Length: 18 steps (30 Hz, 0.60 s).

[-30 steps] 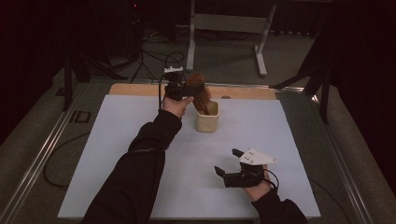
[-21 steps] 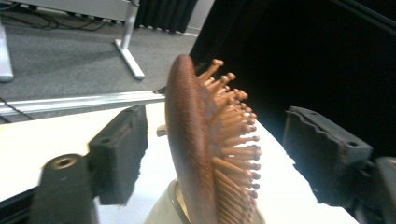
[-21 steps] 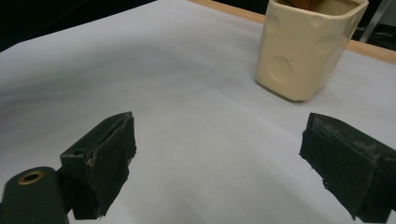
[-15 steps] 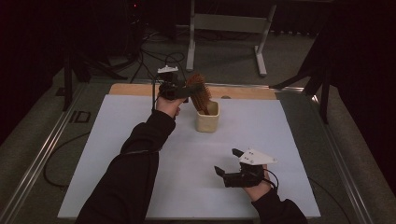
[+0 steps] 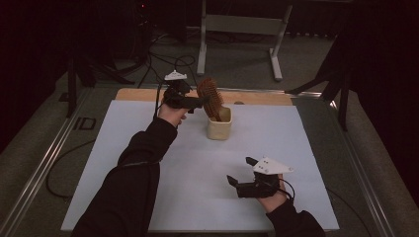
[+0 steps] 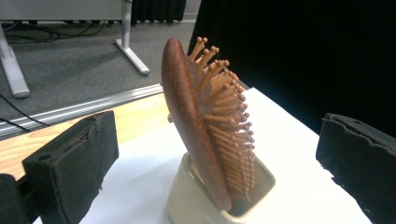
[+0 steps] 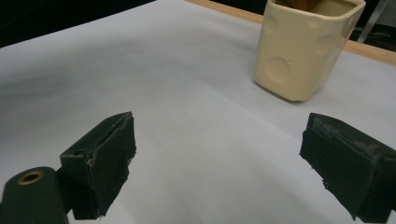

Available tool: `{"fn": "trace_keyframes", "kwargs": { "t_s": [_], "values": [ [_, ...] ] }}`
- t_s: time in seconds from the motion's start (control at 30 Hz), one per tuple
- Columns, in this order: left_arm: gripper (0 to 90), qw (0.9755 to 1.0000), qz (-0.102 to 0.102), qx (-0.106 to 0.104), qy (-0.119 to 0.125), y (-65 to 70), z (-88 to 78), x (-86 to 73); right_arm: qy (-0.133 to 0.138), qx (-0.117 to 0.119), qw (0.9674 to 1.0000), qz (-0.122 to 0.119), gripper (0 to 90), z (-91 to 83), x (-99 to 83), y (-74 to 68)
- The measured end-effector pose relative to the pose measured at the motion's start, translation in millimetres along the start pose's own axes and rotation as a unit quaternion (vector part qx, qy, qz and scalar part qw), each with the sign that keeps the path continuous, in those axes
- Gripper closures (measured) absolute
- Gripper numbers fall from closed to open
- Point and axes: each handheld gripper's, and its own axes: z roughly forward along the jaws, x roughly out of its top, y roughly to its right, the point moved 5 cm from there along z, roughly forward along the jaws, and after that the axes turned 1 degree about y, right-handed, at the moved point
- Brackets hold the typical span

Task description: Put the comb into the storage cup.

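A wooden paddle hairbrush [image 5: 210,95] stands handle-down in a cream square cup [image 5: 219,127] at the back middle of the white mat, leaning left with its bristles to the right. My left gripper [image 5: 197,102] hovers just left of the brush head. Its jaws have just been opening and now stand wide, and the brush [image 6: 201,130] sits between the pads [image 6: 70,163] without touching them. My right gripper [image 5: 238,170] rests low near the front right of the mat, open, with nothing between its pads [image 7: 100,158]. The cup [image 7: 303,51] stands beyond it.
The white mat [image 5: 123,163] covers most of the table, with a wooden strip [image 5: 138,94] along its far edge. Metal rails [image 5: 44,163] run along both sides. A stand's legs [image 5: 237,29] and cables lie on the floor behind.
My left gripper's jaws have opened and let go of the brush, which now stands by itself in the cup. The hand has drawn slightly left. The right gripper has not moved.
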Motion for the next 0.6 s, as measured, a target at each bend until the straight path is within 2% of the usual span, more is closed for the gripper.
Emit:
{"fn": "trace_keyframes", "kwargs": {
  "t_s": [0.23, 0.6],
  "values": [
    [0.0, 0.9998, 0.018, 0.001, -0.012, -1.5, -12.9, -6.2, -0.003, 0.0, 1.0, -0.001, 9.7, 1.2, -0.4, -0.6],
    [0.0, 0.9992, 0.031, -0.002, -0.025, -3.9, -31.5, -17.1, -0.003, -0.001, 1.0, -0.003, 9.6, 1.3, 0.2, -1.0]
  ]
}}
